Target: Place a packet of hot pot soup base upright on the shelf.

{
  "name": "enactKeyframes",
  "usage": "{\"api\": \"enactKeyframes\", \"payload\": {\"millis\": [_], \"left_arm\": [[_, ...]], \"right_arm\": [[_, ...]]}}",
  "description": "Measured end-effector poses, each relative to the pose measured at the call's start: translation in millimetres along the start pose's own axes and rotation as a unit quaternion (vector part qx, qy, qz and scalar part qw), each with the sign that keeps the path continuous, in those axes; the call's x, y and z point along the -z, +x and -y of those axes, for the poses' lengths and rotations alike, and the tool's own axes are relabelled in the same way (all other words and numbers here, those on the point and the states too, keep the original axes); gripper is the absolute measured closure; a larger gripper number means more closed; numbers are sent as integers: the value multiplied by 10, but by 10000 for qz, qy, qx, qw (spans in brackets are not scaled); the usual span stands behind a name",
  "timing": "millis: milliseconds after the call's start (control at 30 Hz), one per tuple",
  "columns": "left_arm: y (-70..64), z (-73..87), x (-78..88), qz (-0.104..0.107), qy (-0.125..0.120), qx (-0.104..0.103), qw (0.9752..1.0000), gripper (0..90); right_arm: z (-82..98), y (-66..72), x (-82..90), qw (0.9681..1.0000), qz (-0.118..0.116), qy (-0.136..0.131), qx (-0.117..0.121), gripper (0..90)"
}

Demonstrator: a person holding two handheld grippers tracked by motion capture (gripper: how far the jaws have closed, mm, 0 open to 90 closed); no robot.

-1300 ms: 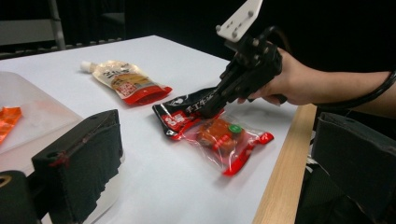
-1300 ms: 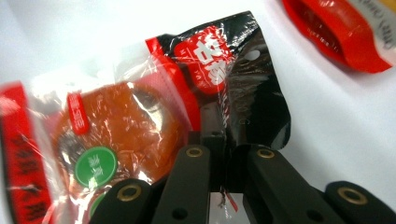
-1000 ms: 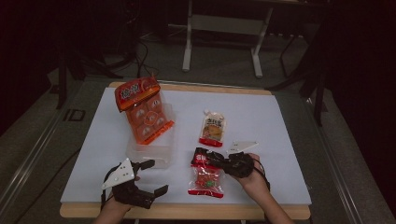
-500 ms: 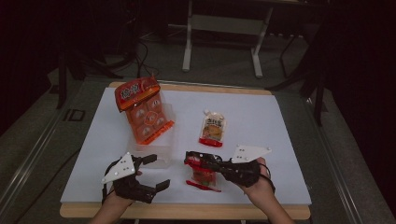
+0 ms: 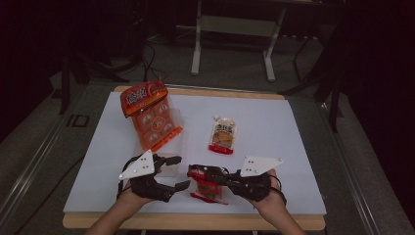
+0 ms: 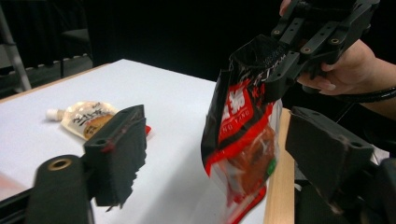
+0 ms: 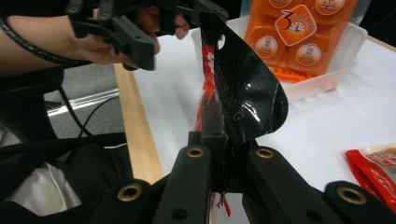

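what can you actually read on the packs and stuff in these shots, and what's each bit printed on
"3": white badge on the orange multipack, right gripper view.
Latin letters under the red-and-black pouch's white characters: blurred, perhaps "TING".
Embossed line on the pouch's black back: unreadable.
Characters on the pale spout pouch and multipack header: too small.

A wooden table point(image 5: 195, 93) carries a white sheet point(image 5: 274, 132) that covers nearly all of its top, leaving a strip of bare wood along the 12 o'clock and 6 o'clock edges. Toward 10 o'clock a clear plastic tray point(image 5: 171, 164) rests on the sheet, with an orange multipack of snack cups point(image 5: 151, 120) leaning in it. Just right of centre lies a pale spouted pouch point(image 5: 223, 135), flat, its spout toward 12 o'clock, well apart from the tray.
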State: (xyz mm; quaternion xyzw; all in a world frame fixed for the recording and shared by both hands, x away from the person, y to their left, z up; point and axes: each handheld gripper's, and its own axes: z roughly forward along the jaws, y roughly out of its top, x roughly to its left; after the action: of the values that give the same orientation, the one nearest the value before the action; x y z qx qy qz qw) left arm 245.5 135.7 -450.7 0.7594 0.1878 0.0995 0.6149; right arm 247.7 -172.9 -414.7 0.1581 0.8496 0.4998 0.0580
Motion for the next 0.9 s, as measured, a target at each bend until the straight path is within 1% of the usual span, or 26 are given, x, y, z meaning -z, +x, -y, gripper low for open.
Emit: {"api": "enactKeyframes", "payload": {"millis": [33, 67, 100, 200, 267, 333, 367, 400, 433, 467, 500, 533, 567, 600, 633, 700, 733, 767, 833, 900], "left_arm": [[15, -9, -10, 91, -3, 40, 10000, 234], [23, -16, -17, 104, -14, 16, 9999, 285], [24, -22, -24, 73, -18, -8, 10000, 328], [36, -48, -53, 193, 2, -32, 9998, 453], [34, -66, -66, 257, -17, -83, 9996, 495], [47, -80, -75, 385, -24, -111, 9992, 565], [54, -85, -84, 406, 19, -95, 9991, 574], [61, -85, -92, 498, 31, -61, 9987, 600], [60, -85, -102, 534, 37, -48, 9986, 652], [58, -88, -111, 546, 68, -59, 9985, 659], [57, -90, -118, 566, 71, -66, 9983, 701], [57, -92, -121, 523, 74, -98, 9986, 717], [66, -95, -122, 527, 78, -95, 9985, 763], [72, -98, -124, 559, 93, -84, 9984, 763], [70, -103, -126, 522, 111, -147, 9985, 790], [61, -120, -133, 551, 199, -171, 9981, 831], [48, -130, -141, 504, 250, -213, 9982, 849], [45, -141, -145, 490, 299, -199, 9982, 859], [56, -160, -138, 537, 294, -223, 9979, 872], [67, -187, -129, 569, 276, -244, 9977, 876]], "right_arm": [[-5, 3, -5, 10000, -33, -23, 4, 900], [-10, 11, -11, 10000, -46, -28, 2, 900], [-17, 21, -19, 10000, -44, -31, 12, 900], [-32, 41, -42, 9999, -84, -7, 58, 900], [-38, 45, -55, 9999, -107, 6, 62, 900], [-42, 42, -59, 9999, -119, -7, 60, 900], [-44, 40, -58, 9999, -120, -17, 48, 900], [-47, 37, -57, 9999, -112, -32, 31, 900], [-49, 36, -54, 9999, -123, -56, 7, 900], [-50, 35, -54, 9999, -142, -83, -12, 900], [-54, 35, -53, 9999, -131, -70, 10, 900], [-56, 35, -54, 9999, -120, -57, 23, 900], [-57, 30, -50, 9999, -112, -55, 18, 900], [-57, 30, -50, 9999, -112, -55, 18, 900], [-59, 29, -48, 9999, -95, -41, 28, 900], [-57, 22, -41, 9999, -93, -38, 8, 900], [-56, 22, -42, 10000, -79, -26, 9, 900], [-53, 19, -45, 10000, -79, -16, 1, 900], [-45, 11, -45, 10000, -53, -41, -20, 900], [-40, -14, -40, 9998, -83, -114, -109, 893]]}}
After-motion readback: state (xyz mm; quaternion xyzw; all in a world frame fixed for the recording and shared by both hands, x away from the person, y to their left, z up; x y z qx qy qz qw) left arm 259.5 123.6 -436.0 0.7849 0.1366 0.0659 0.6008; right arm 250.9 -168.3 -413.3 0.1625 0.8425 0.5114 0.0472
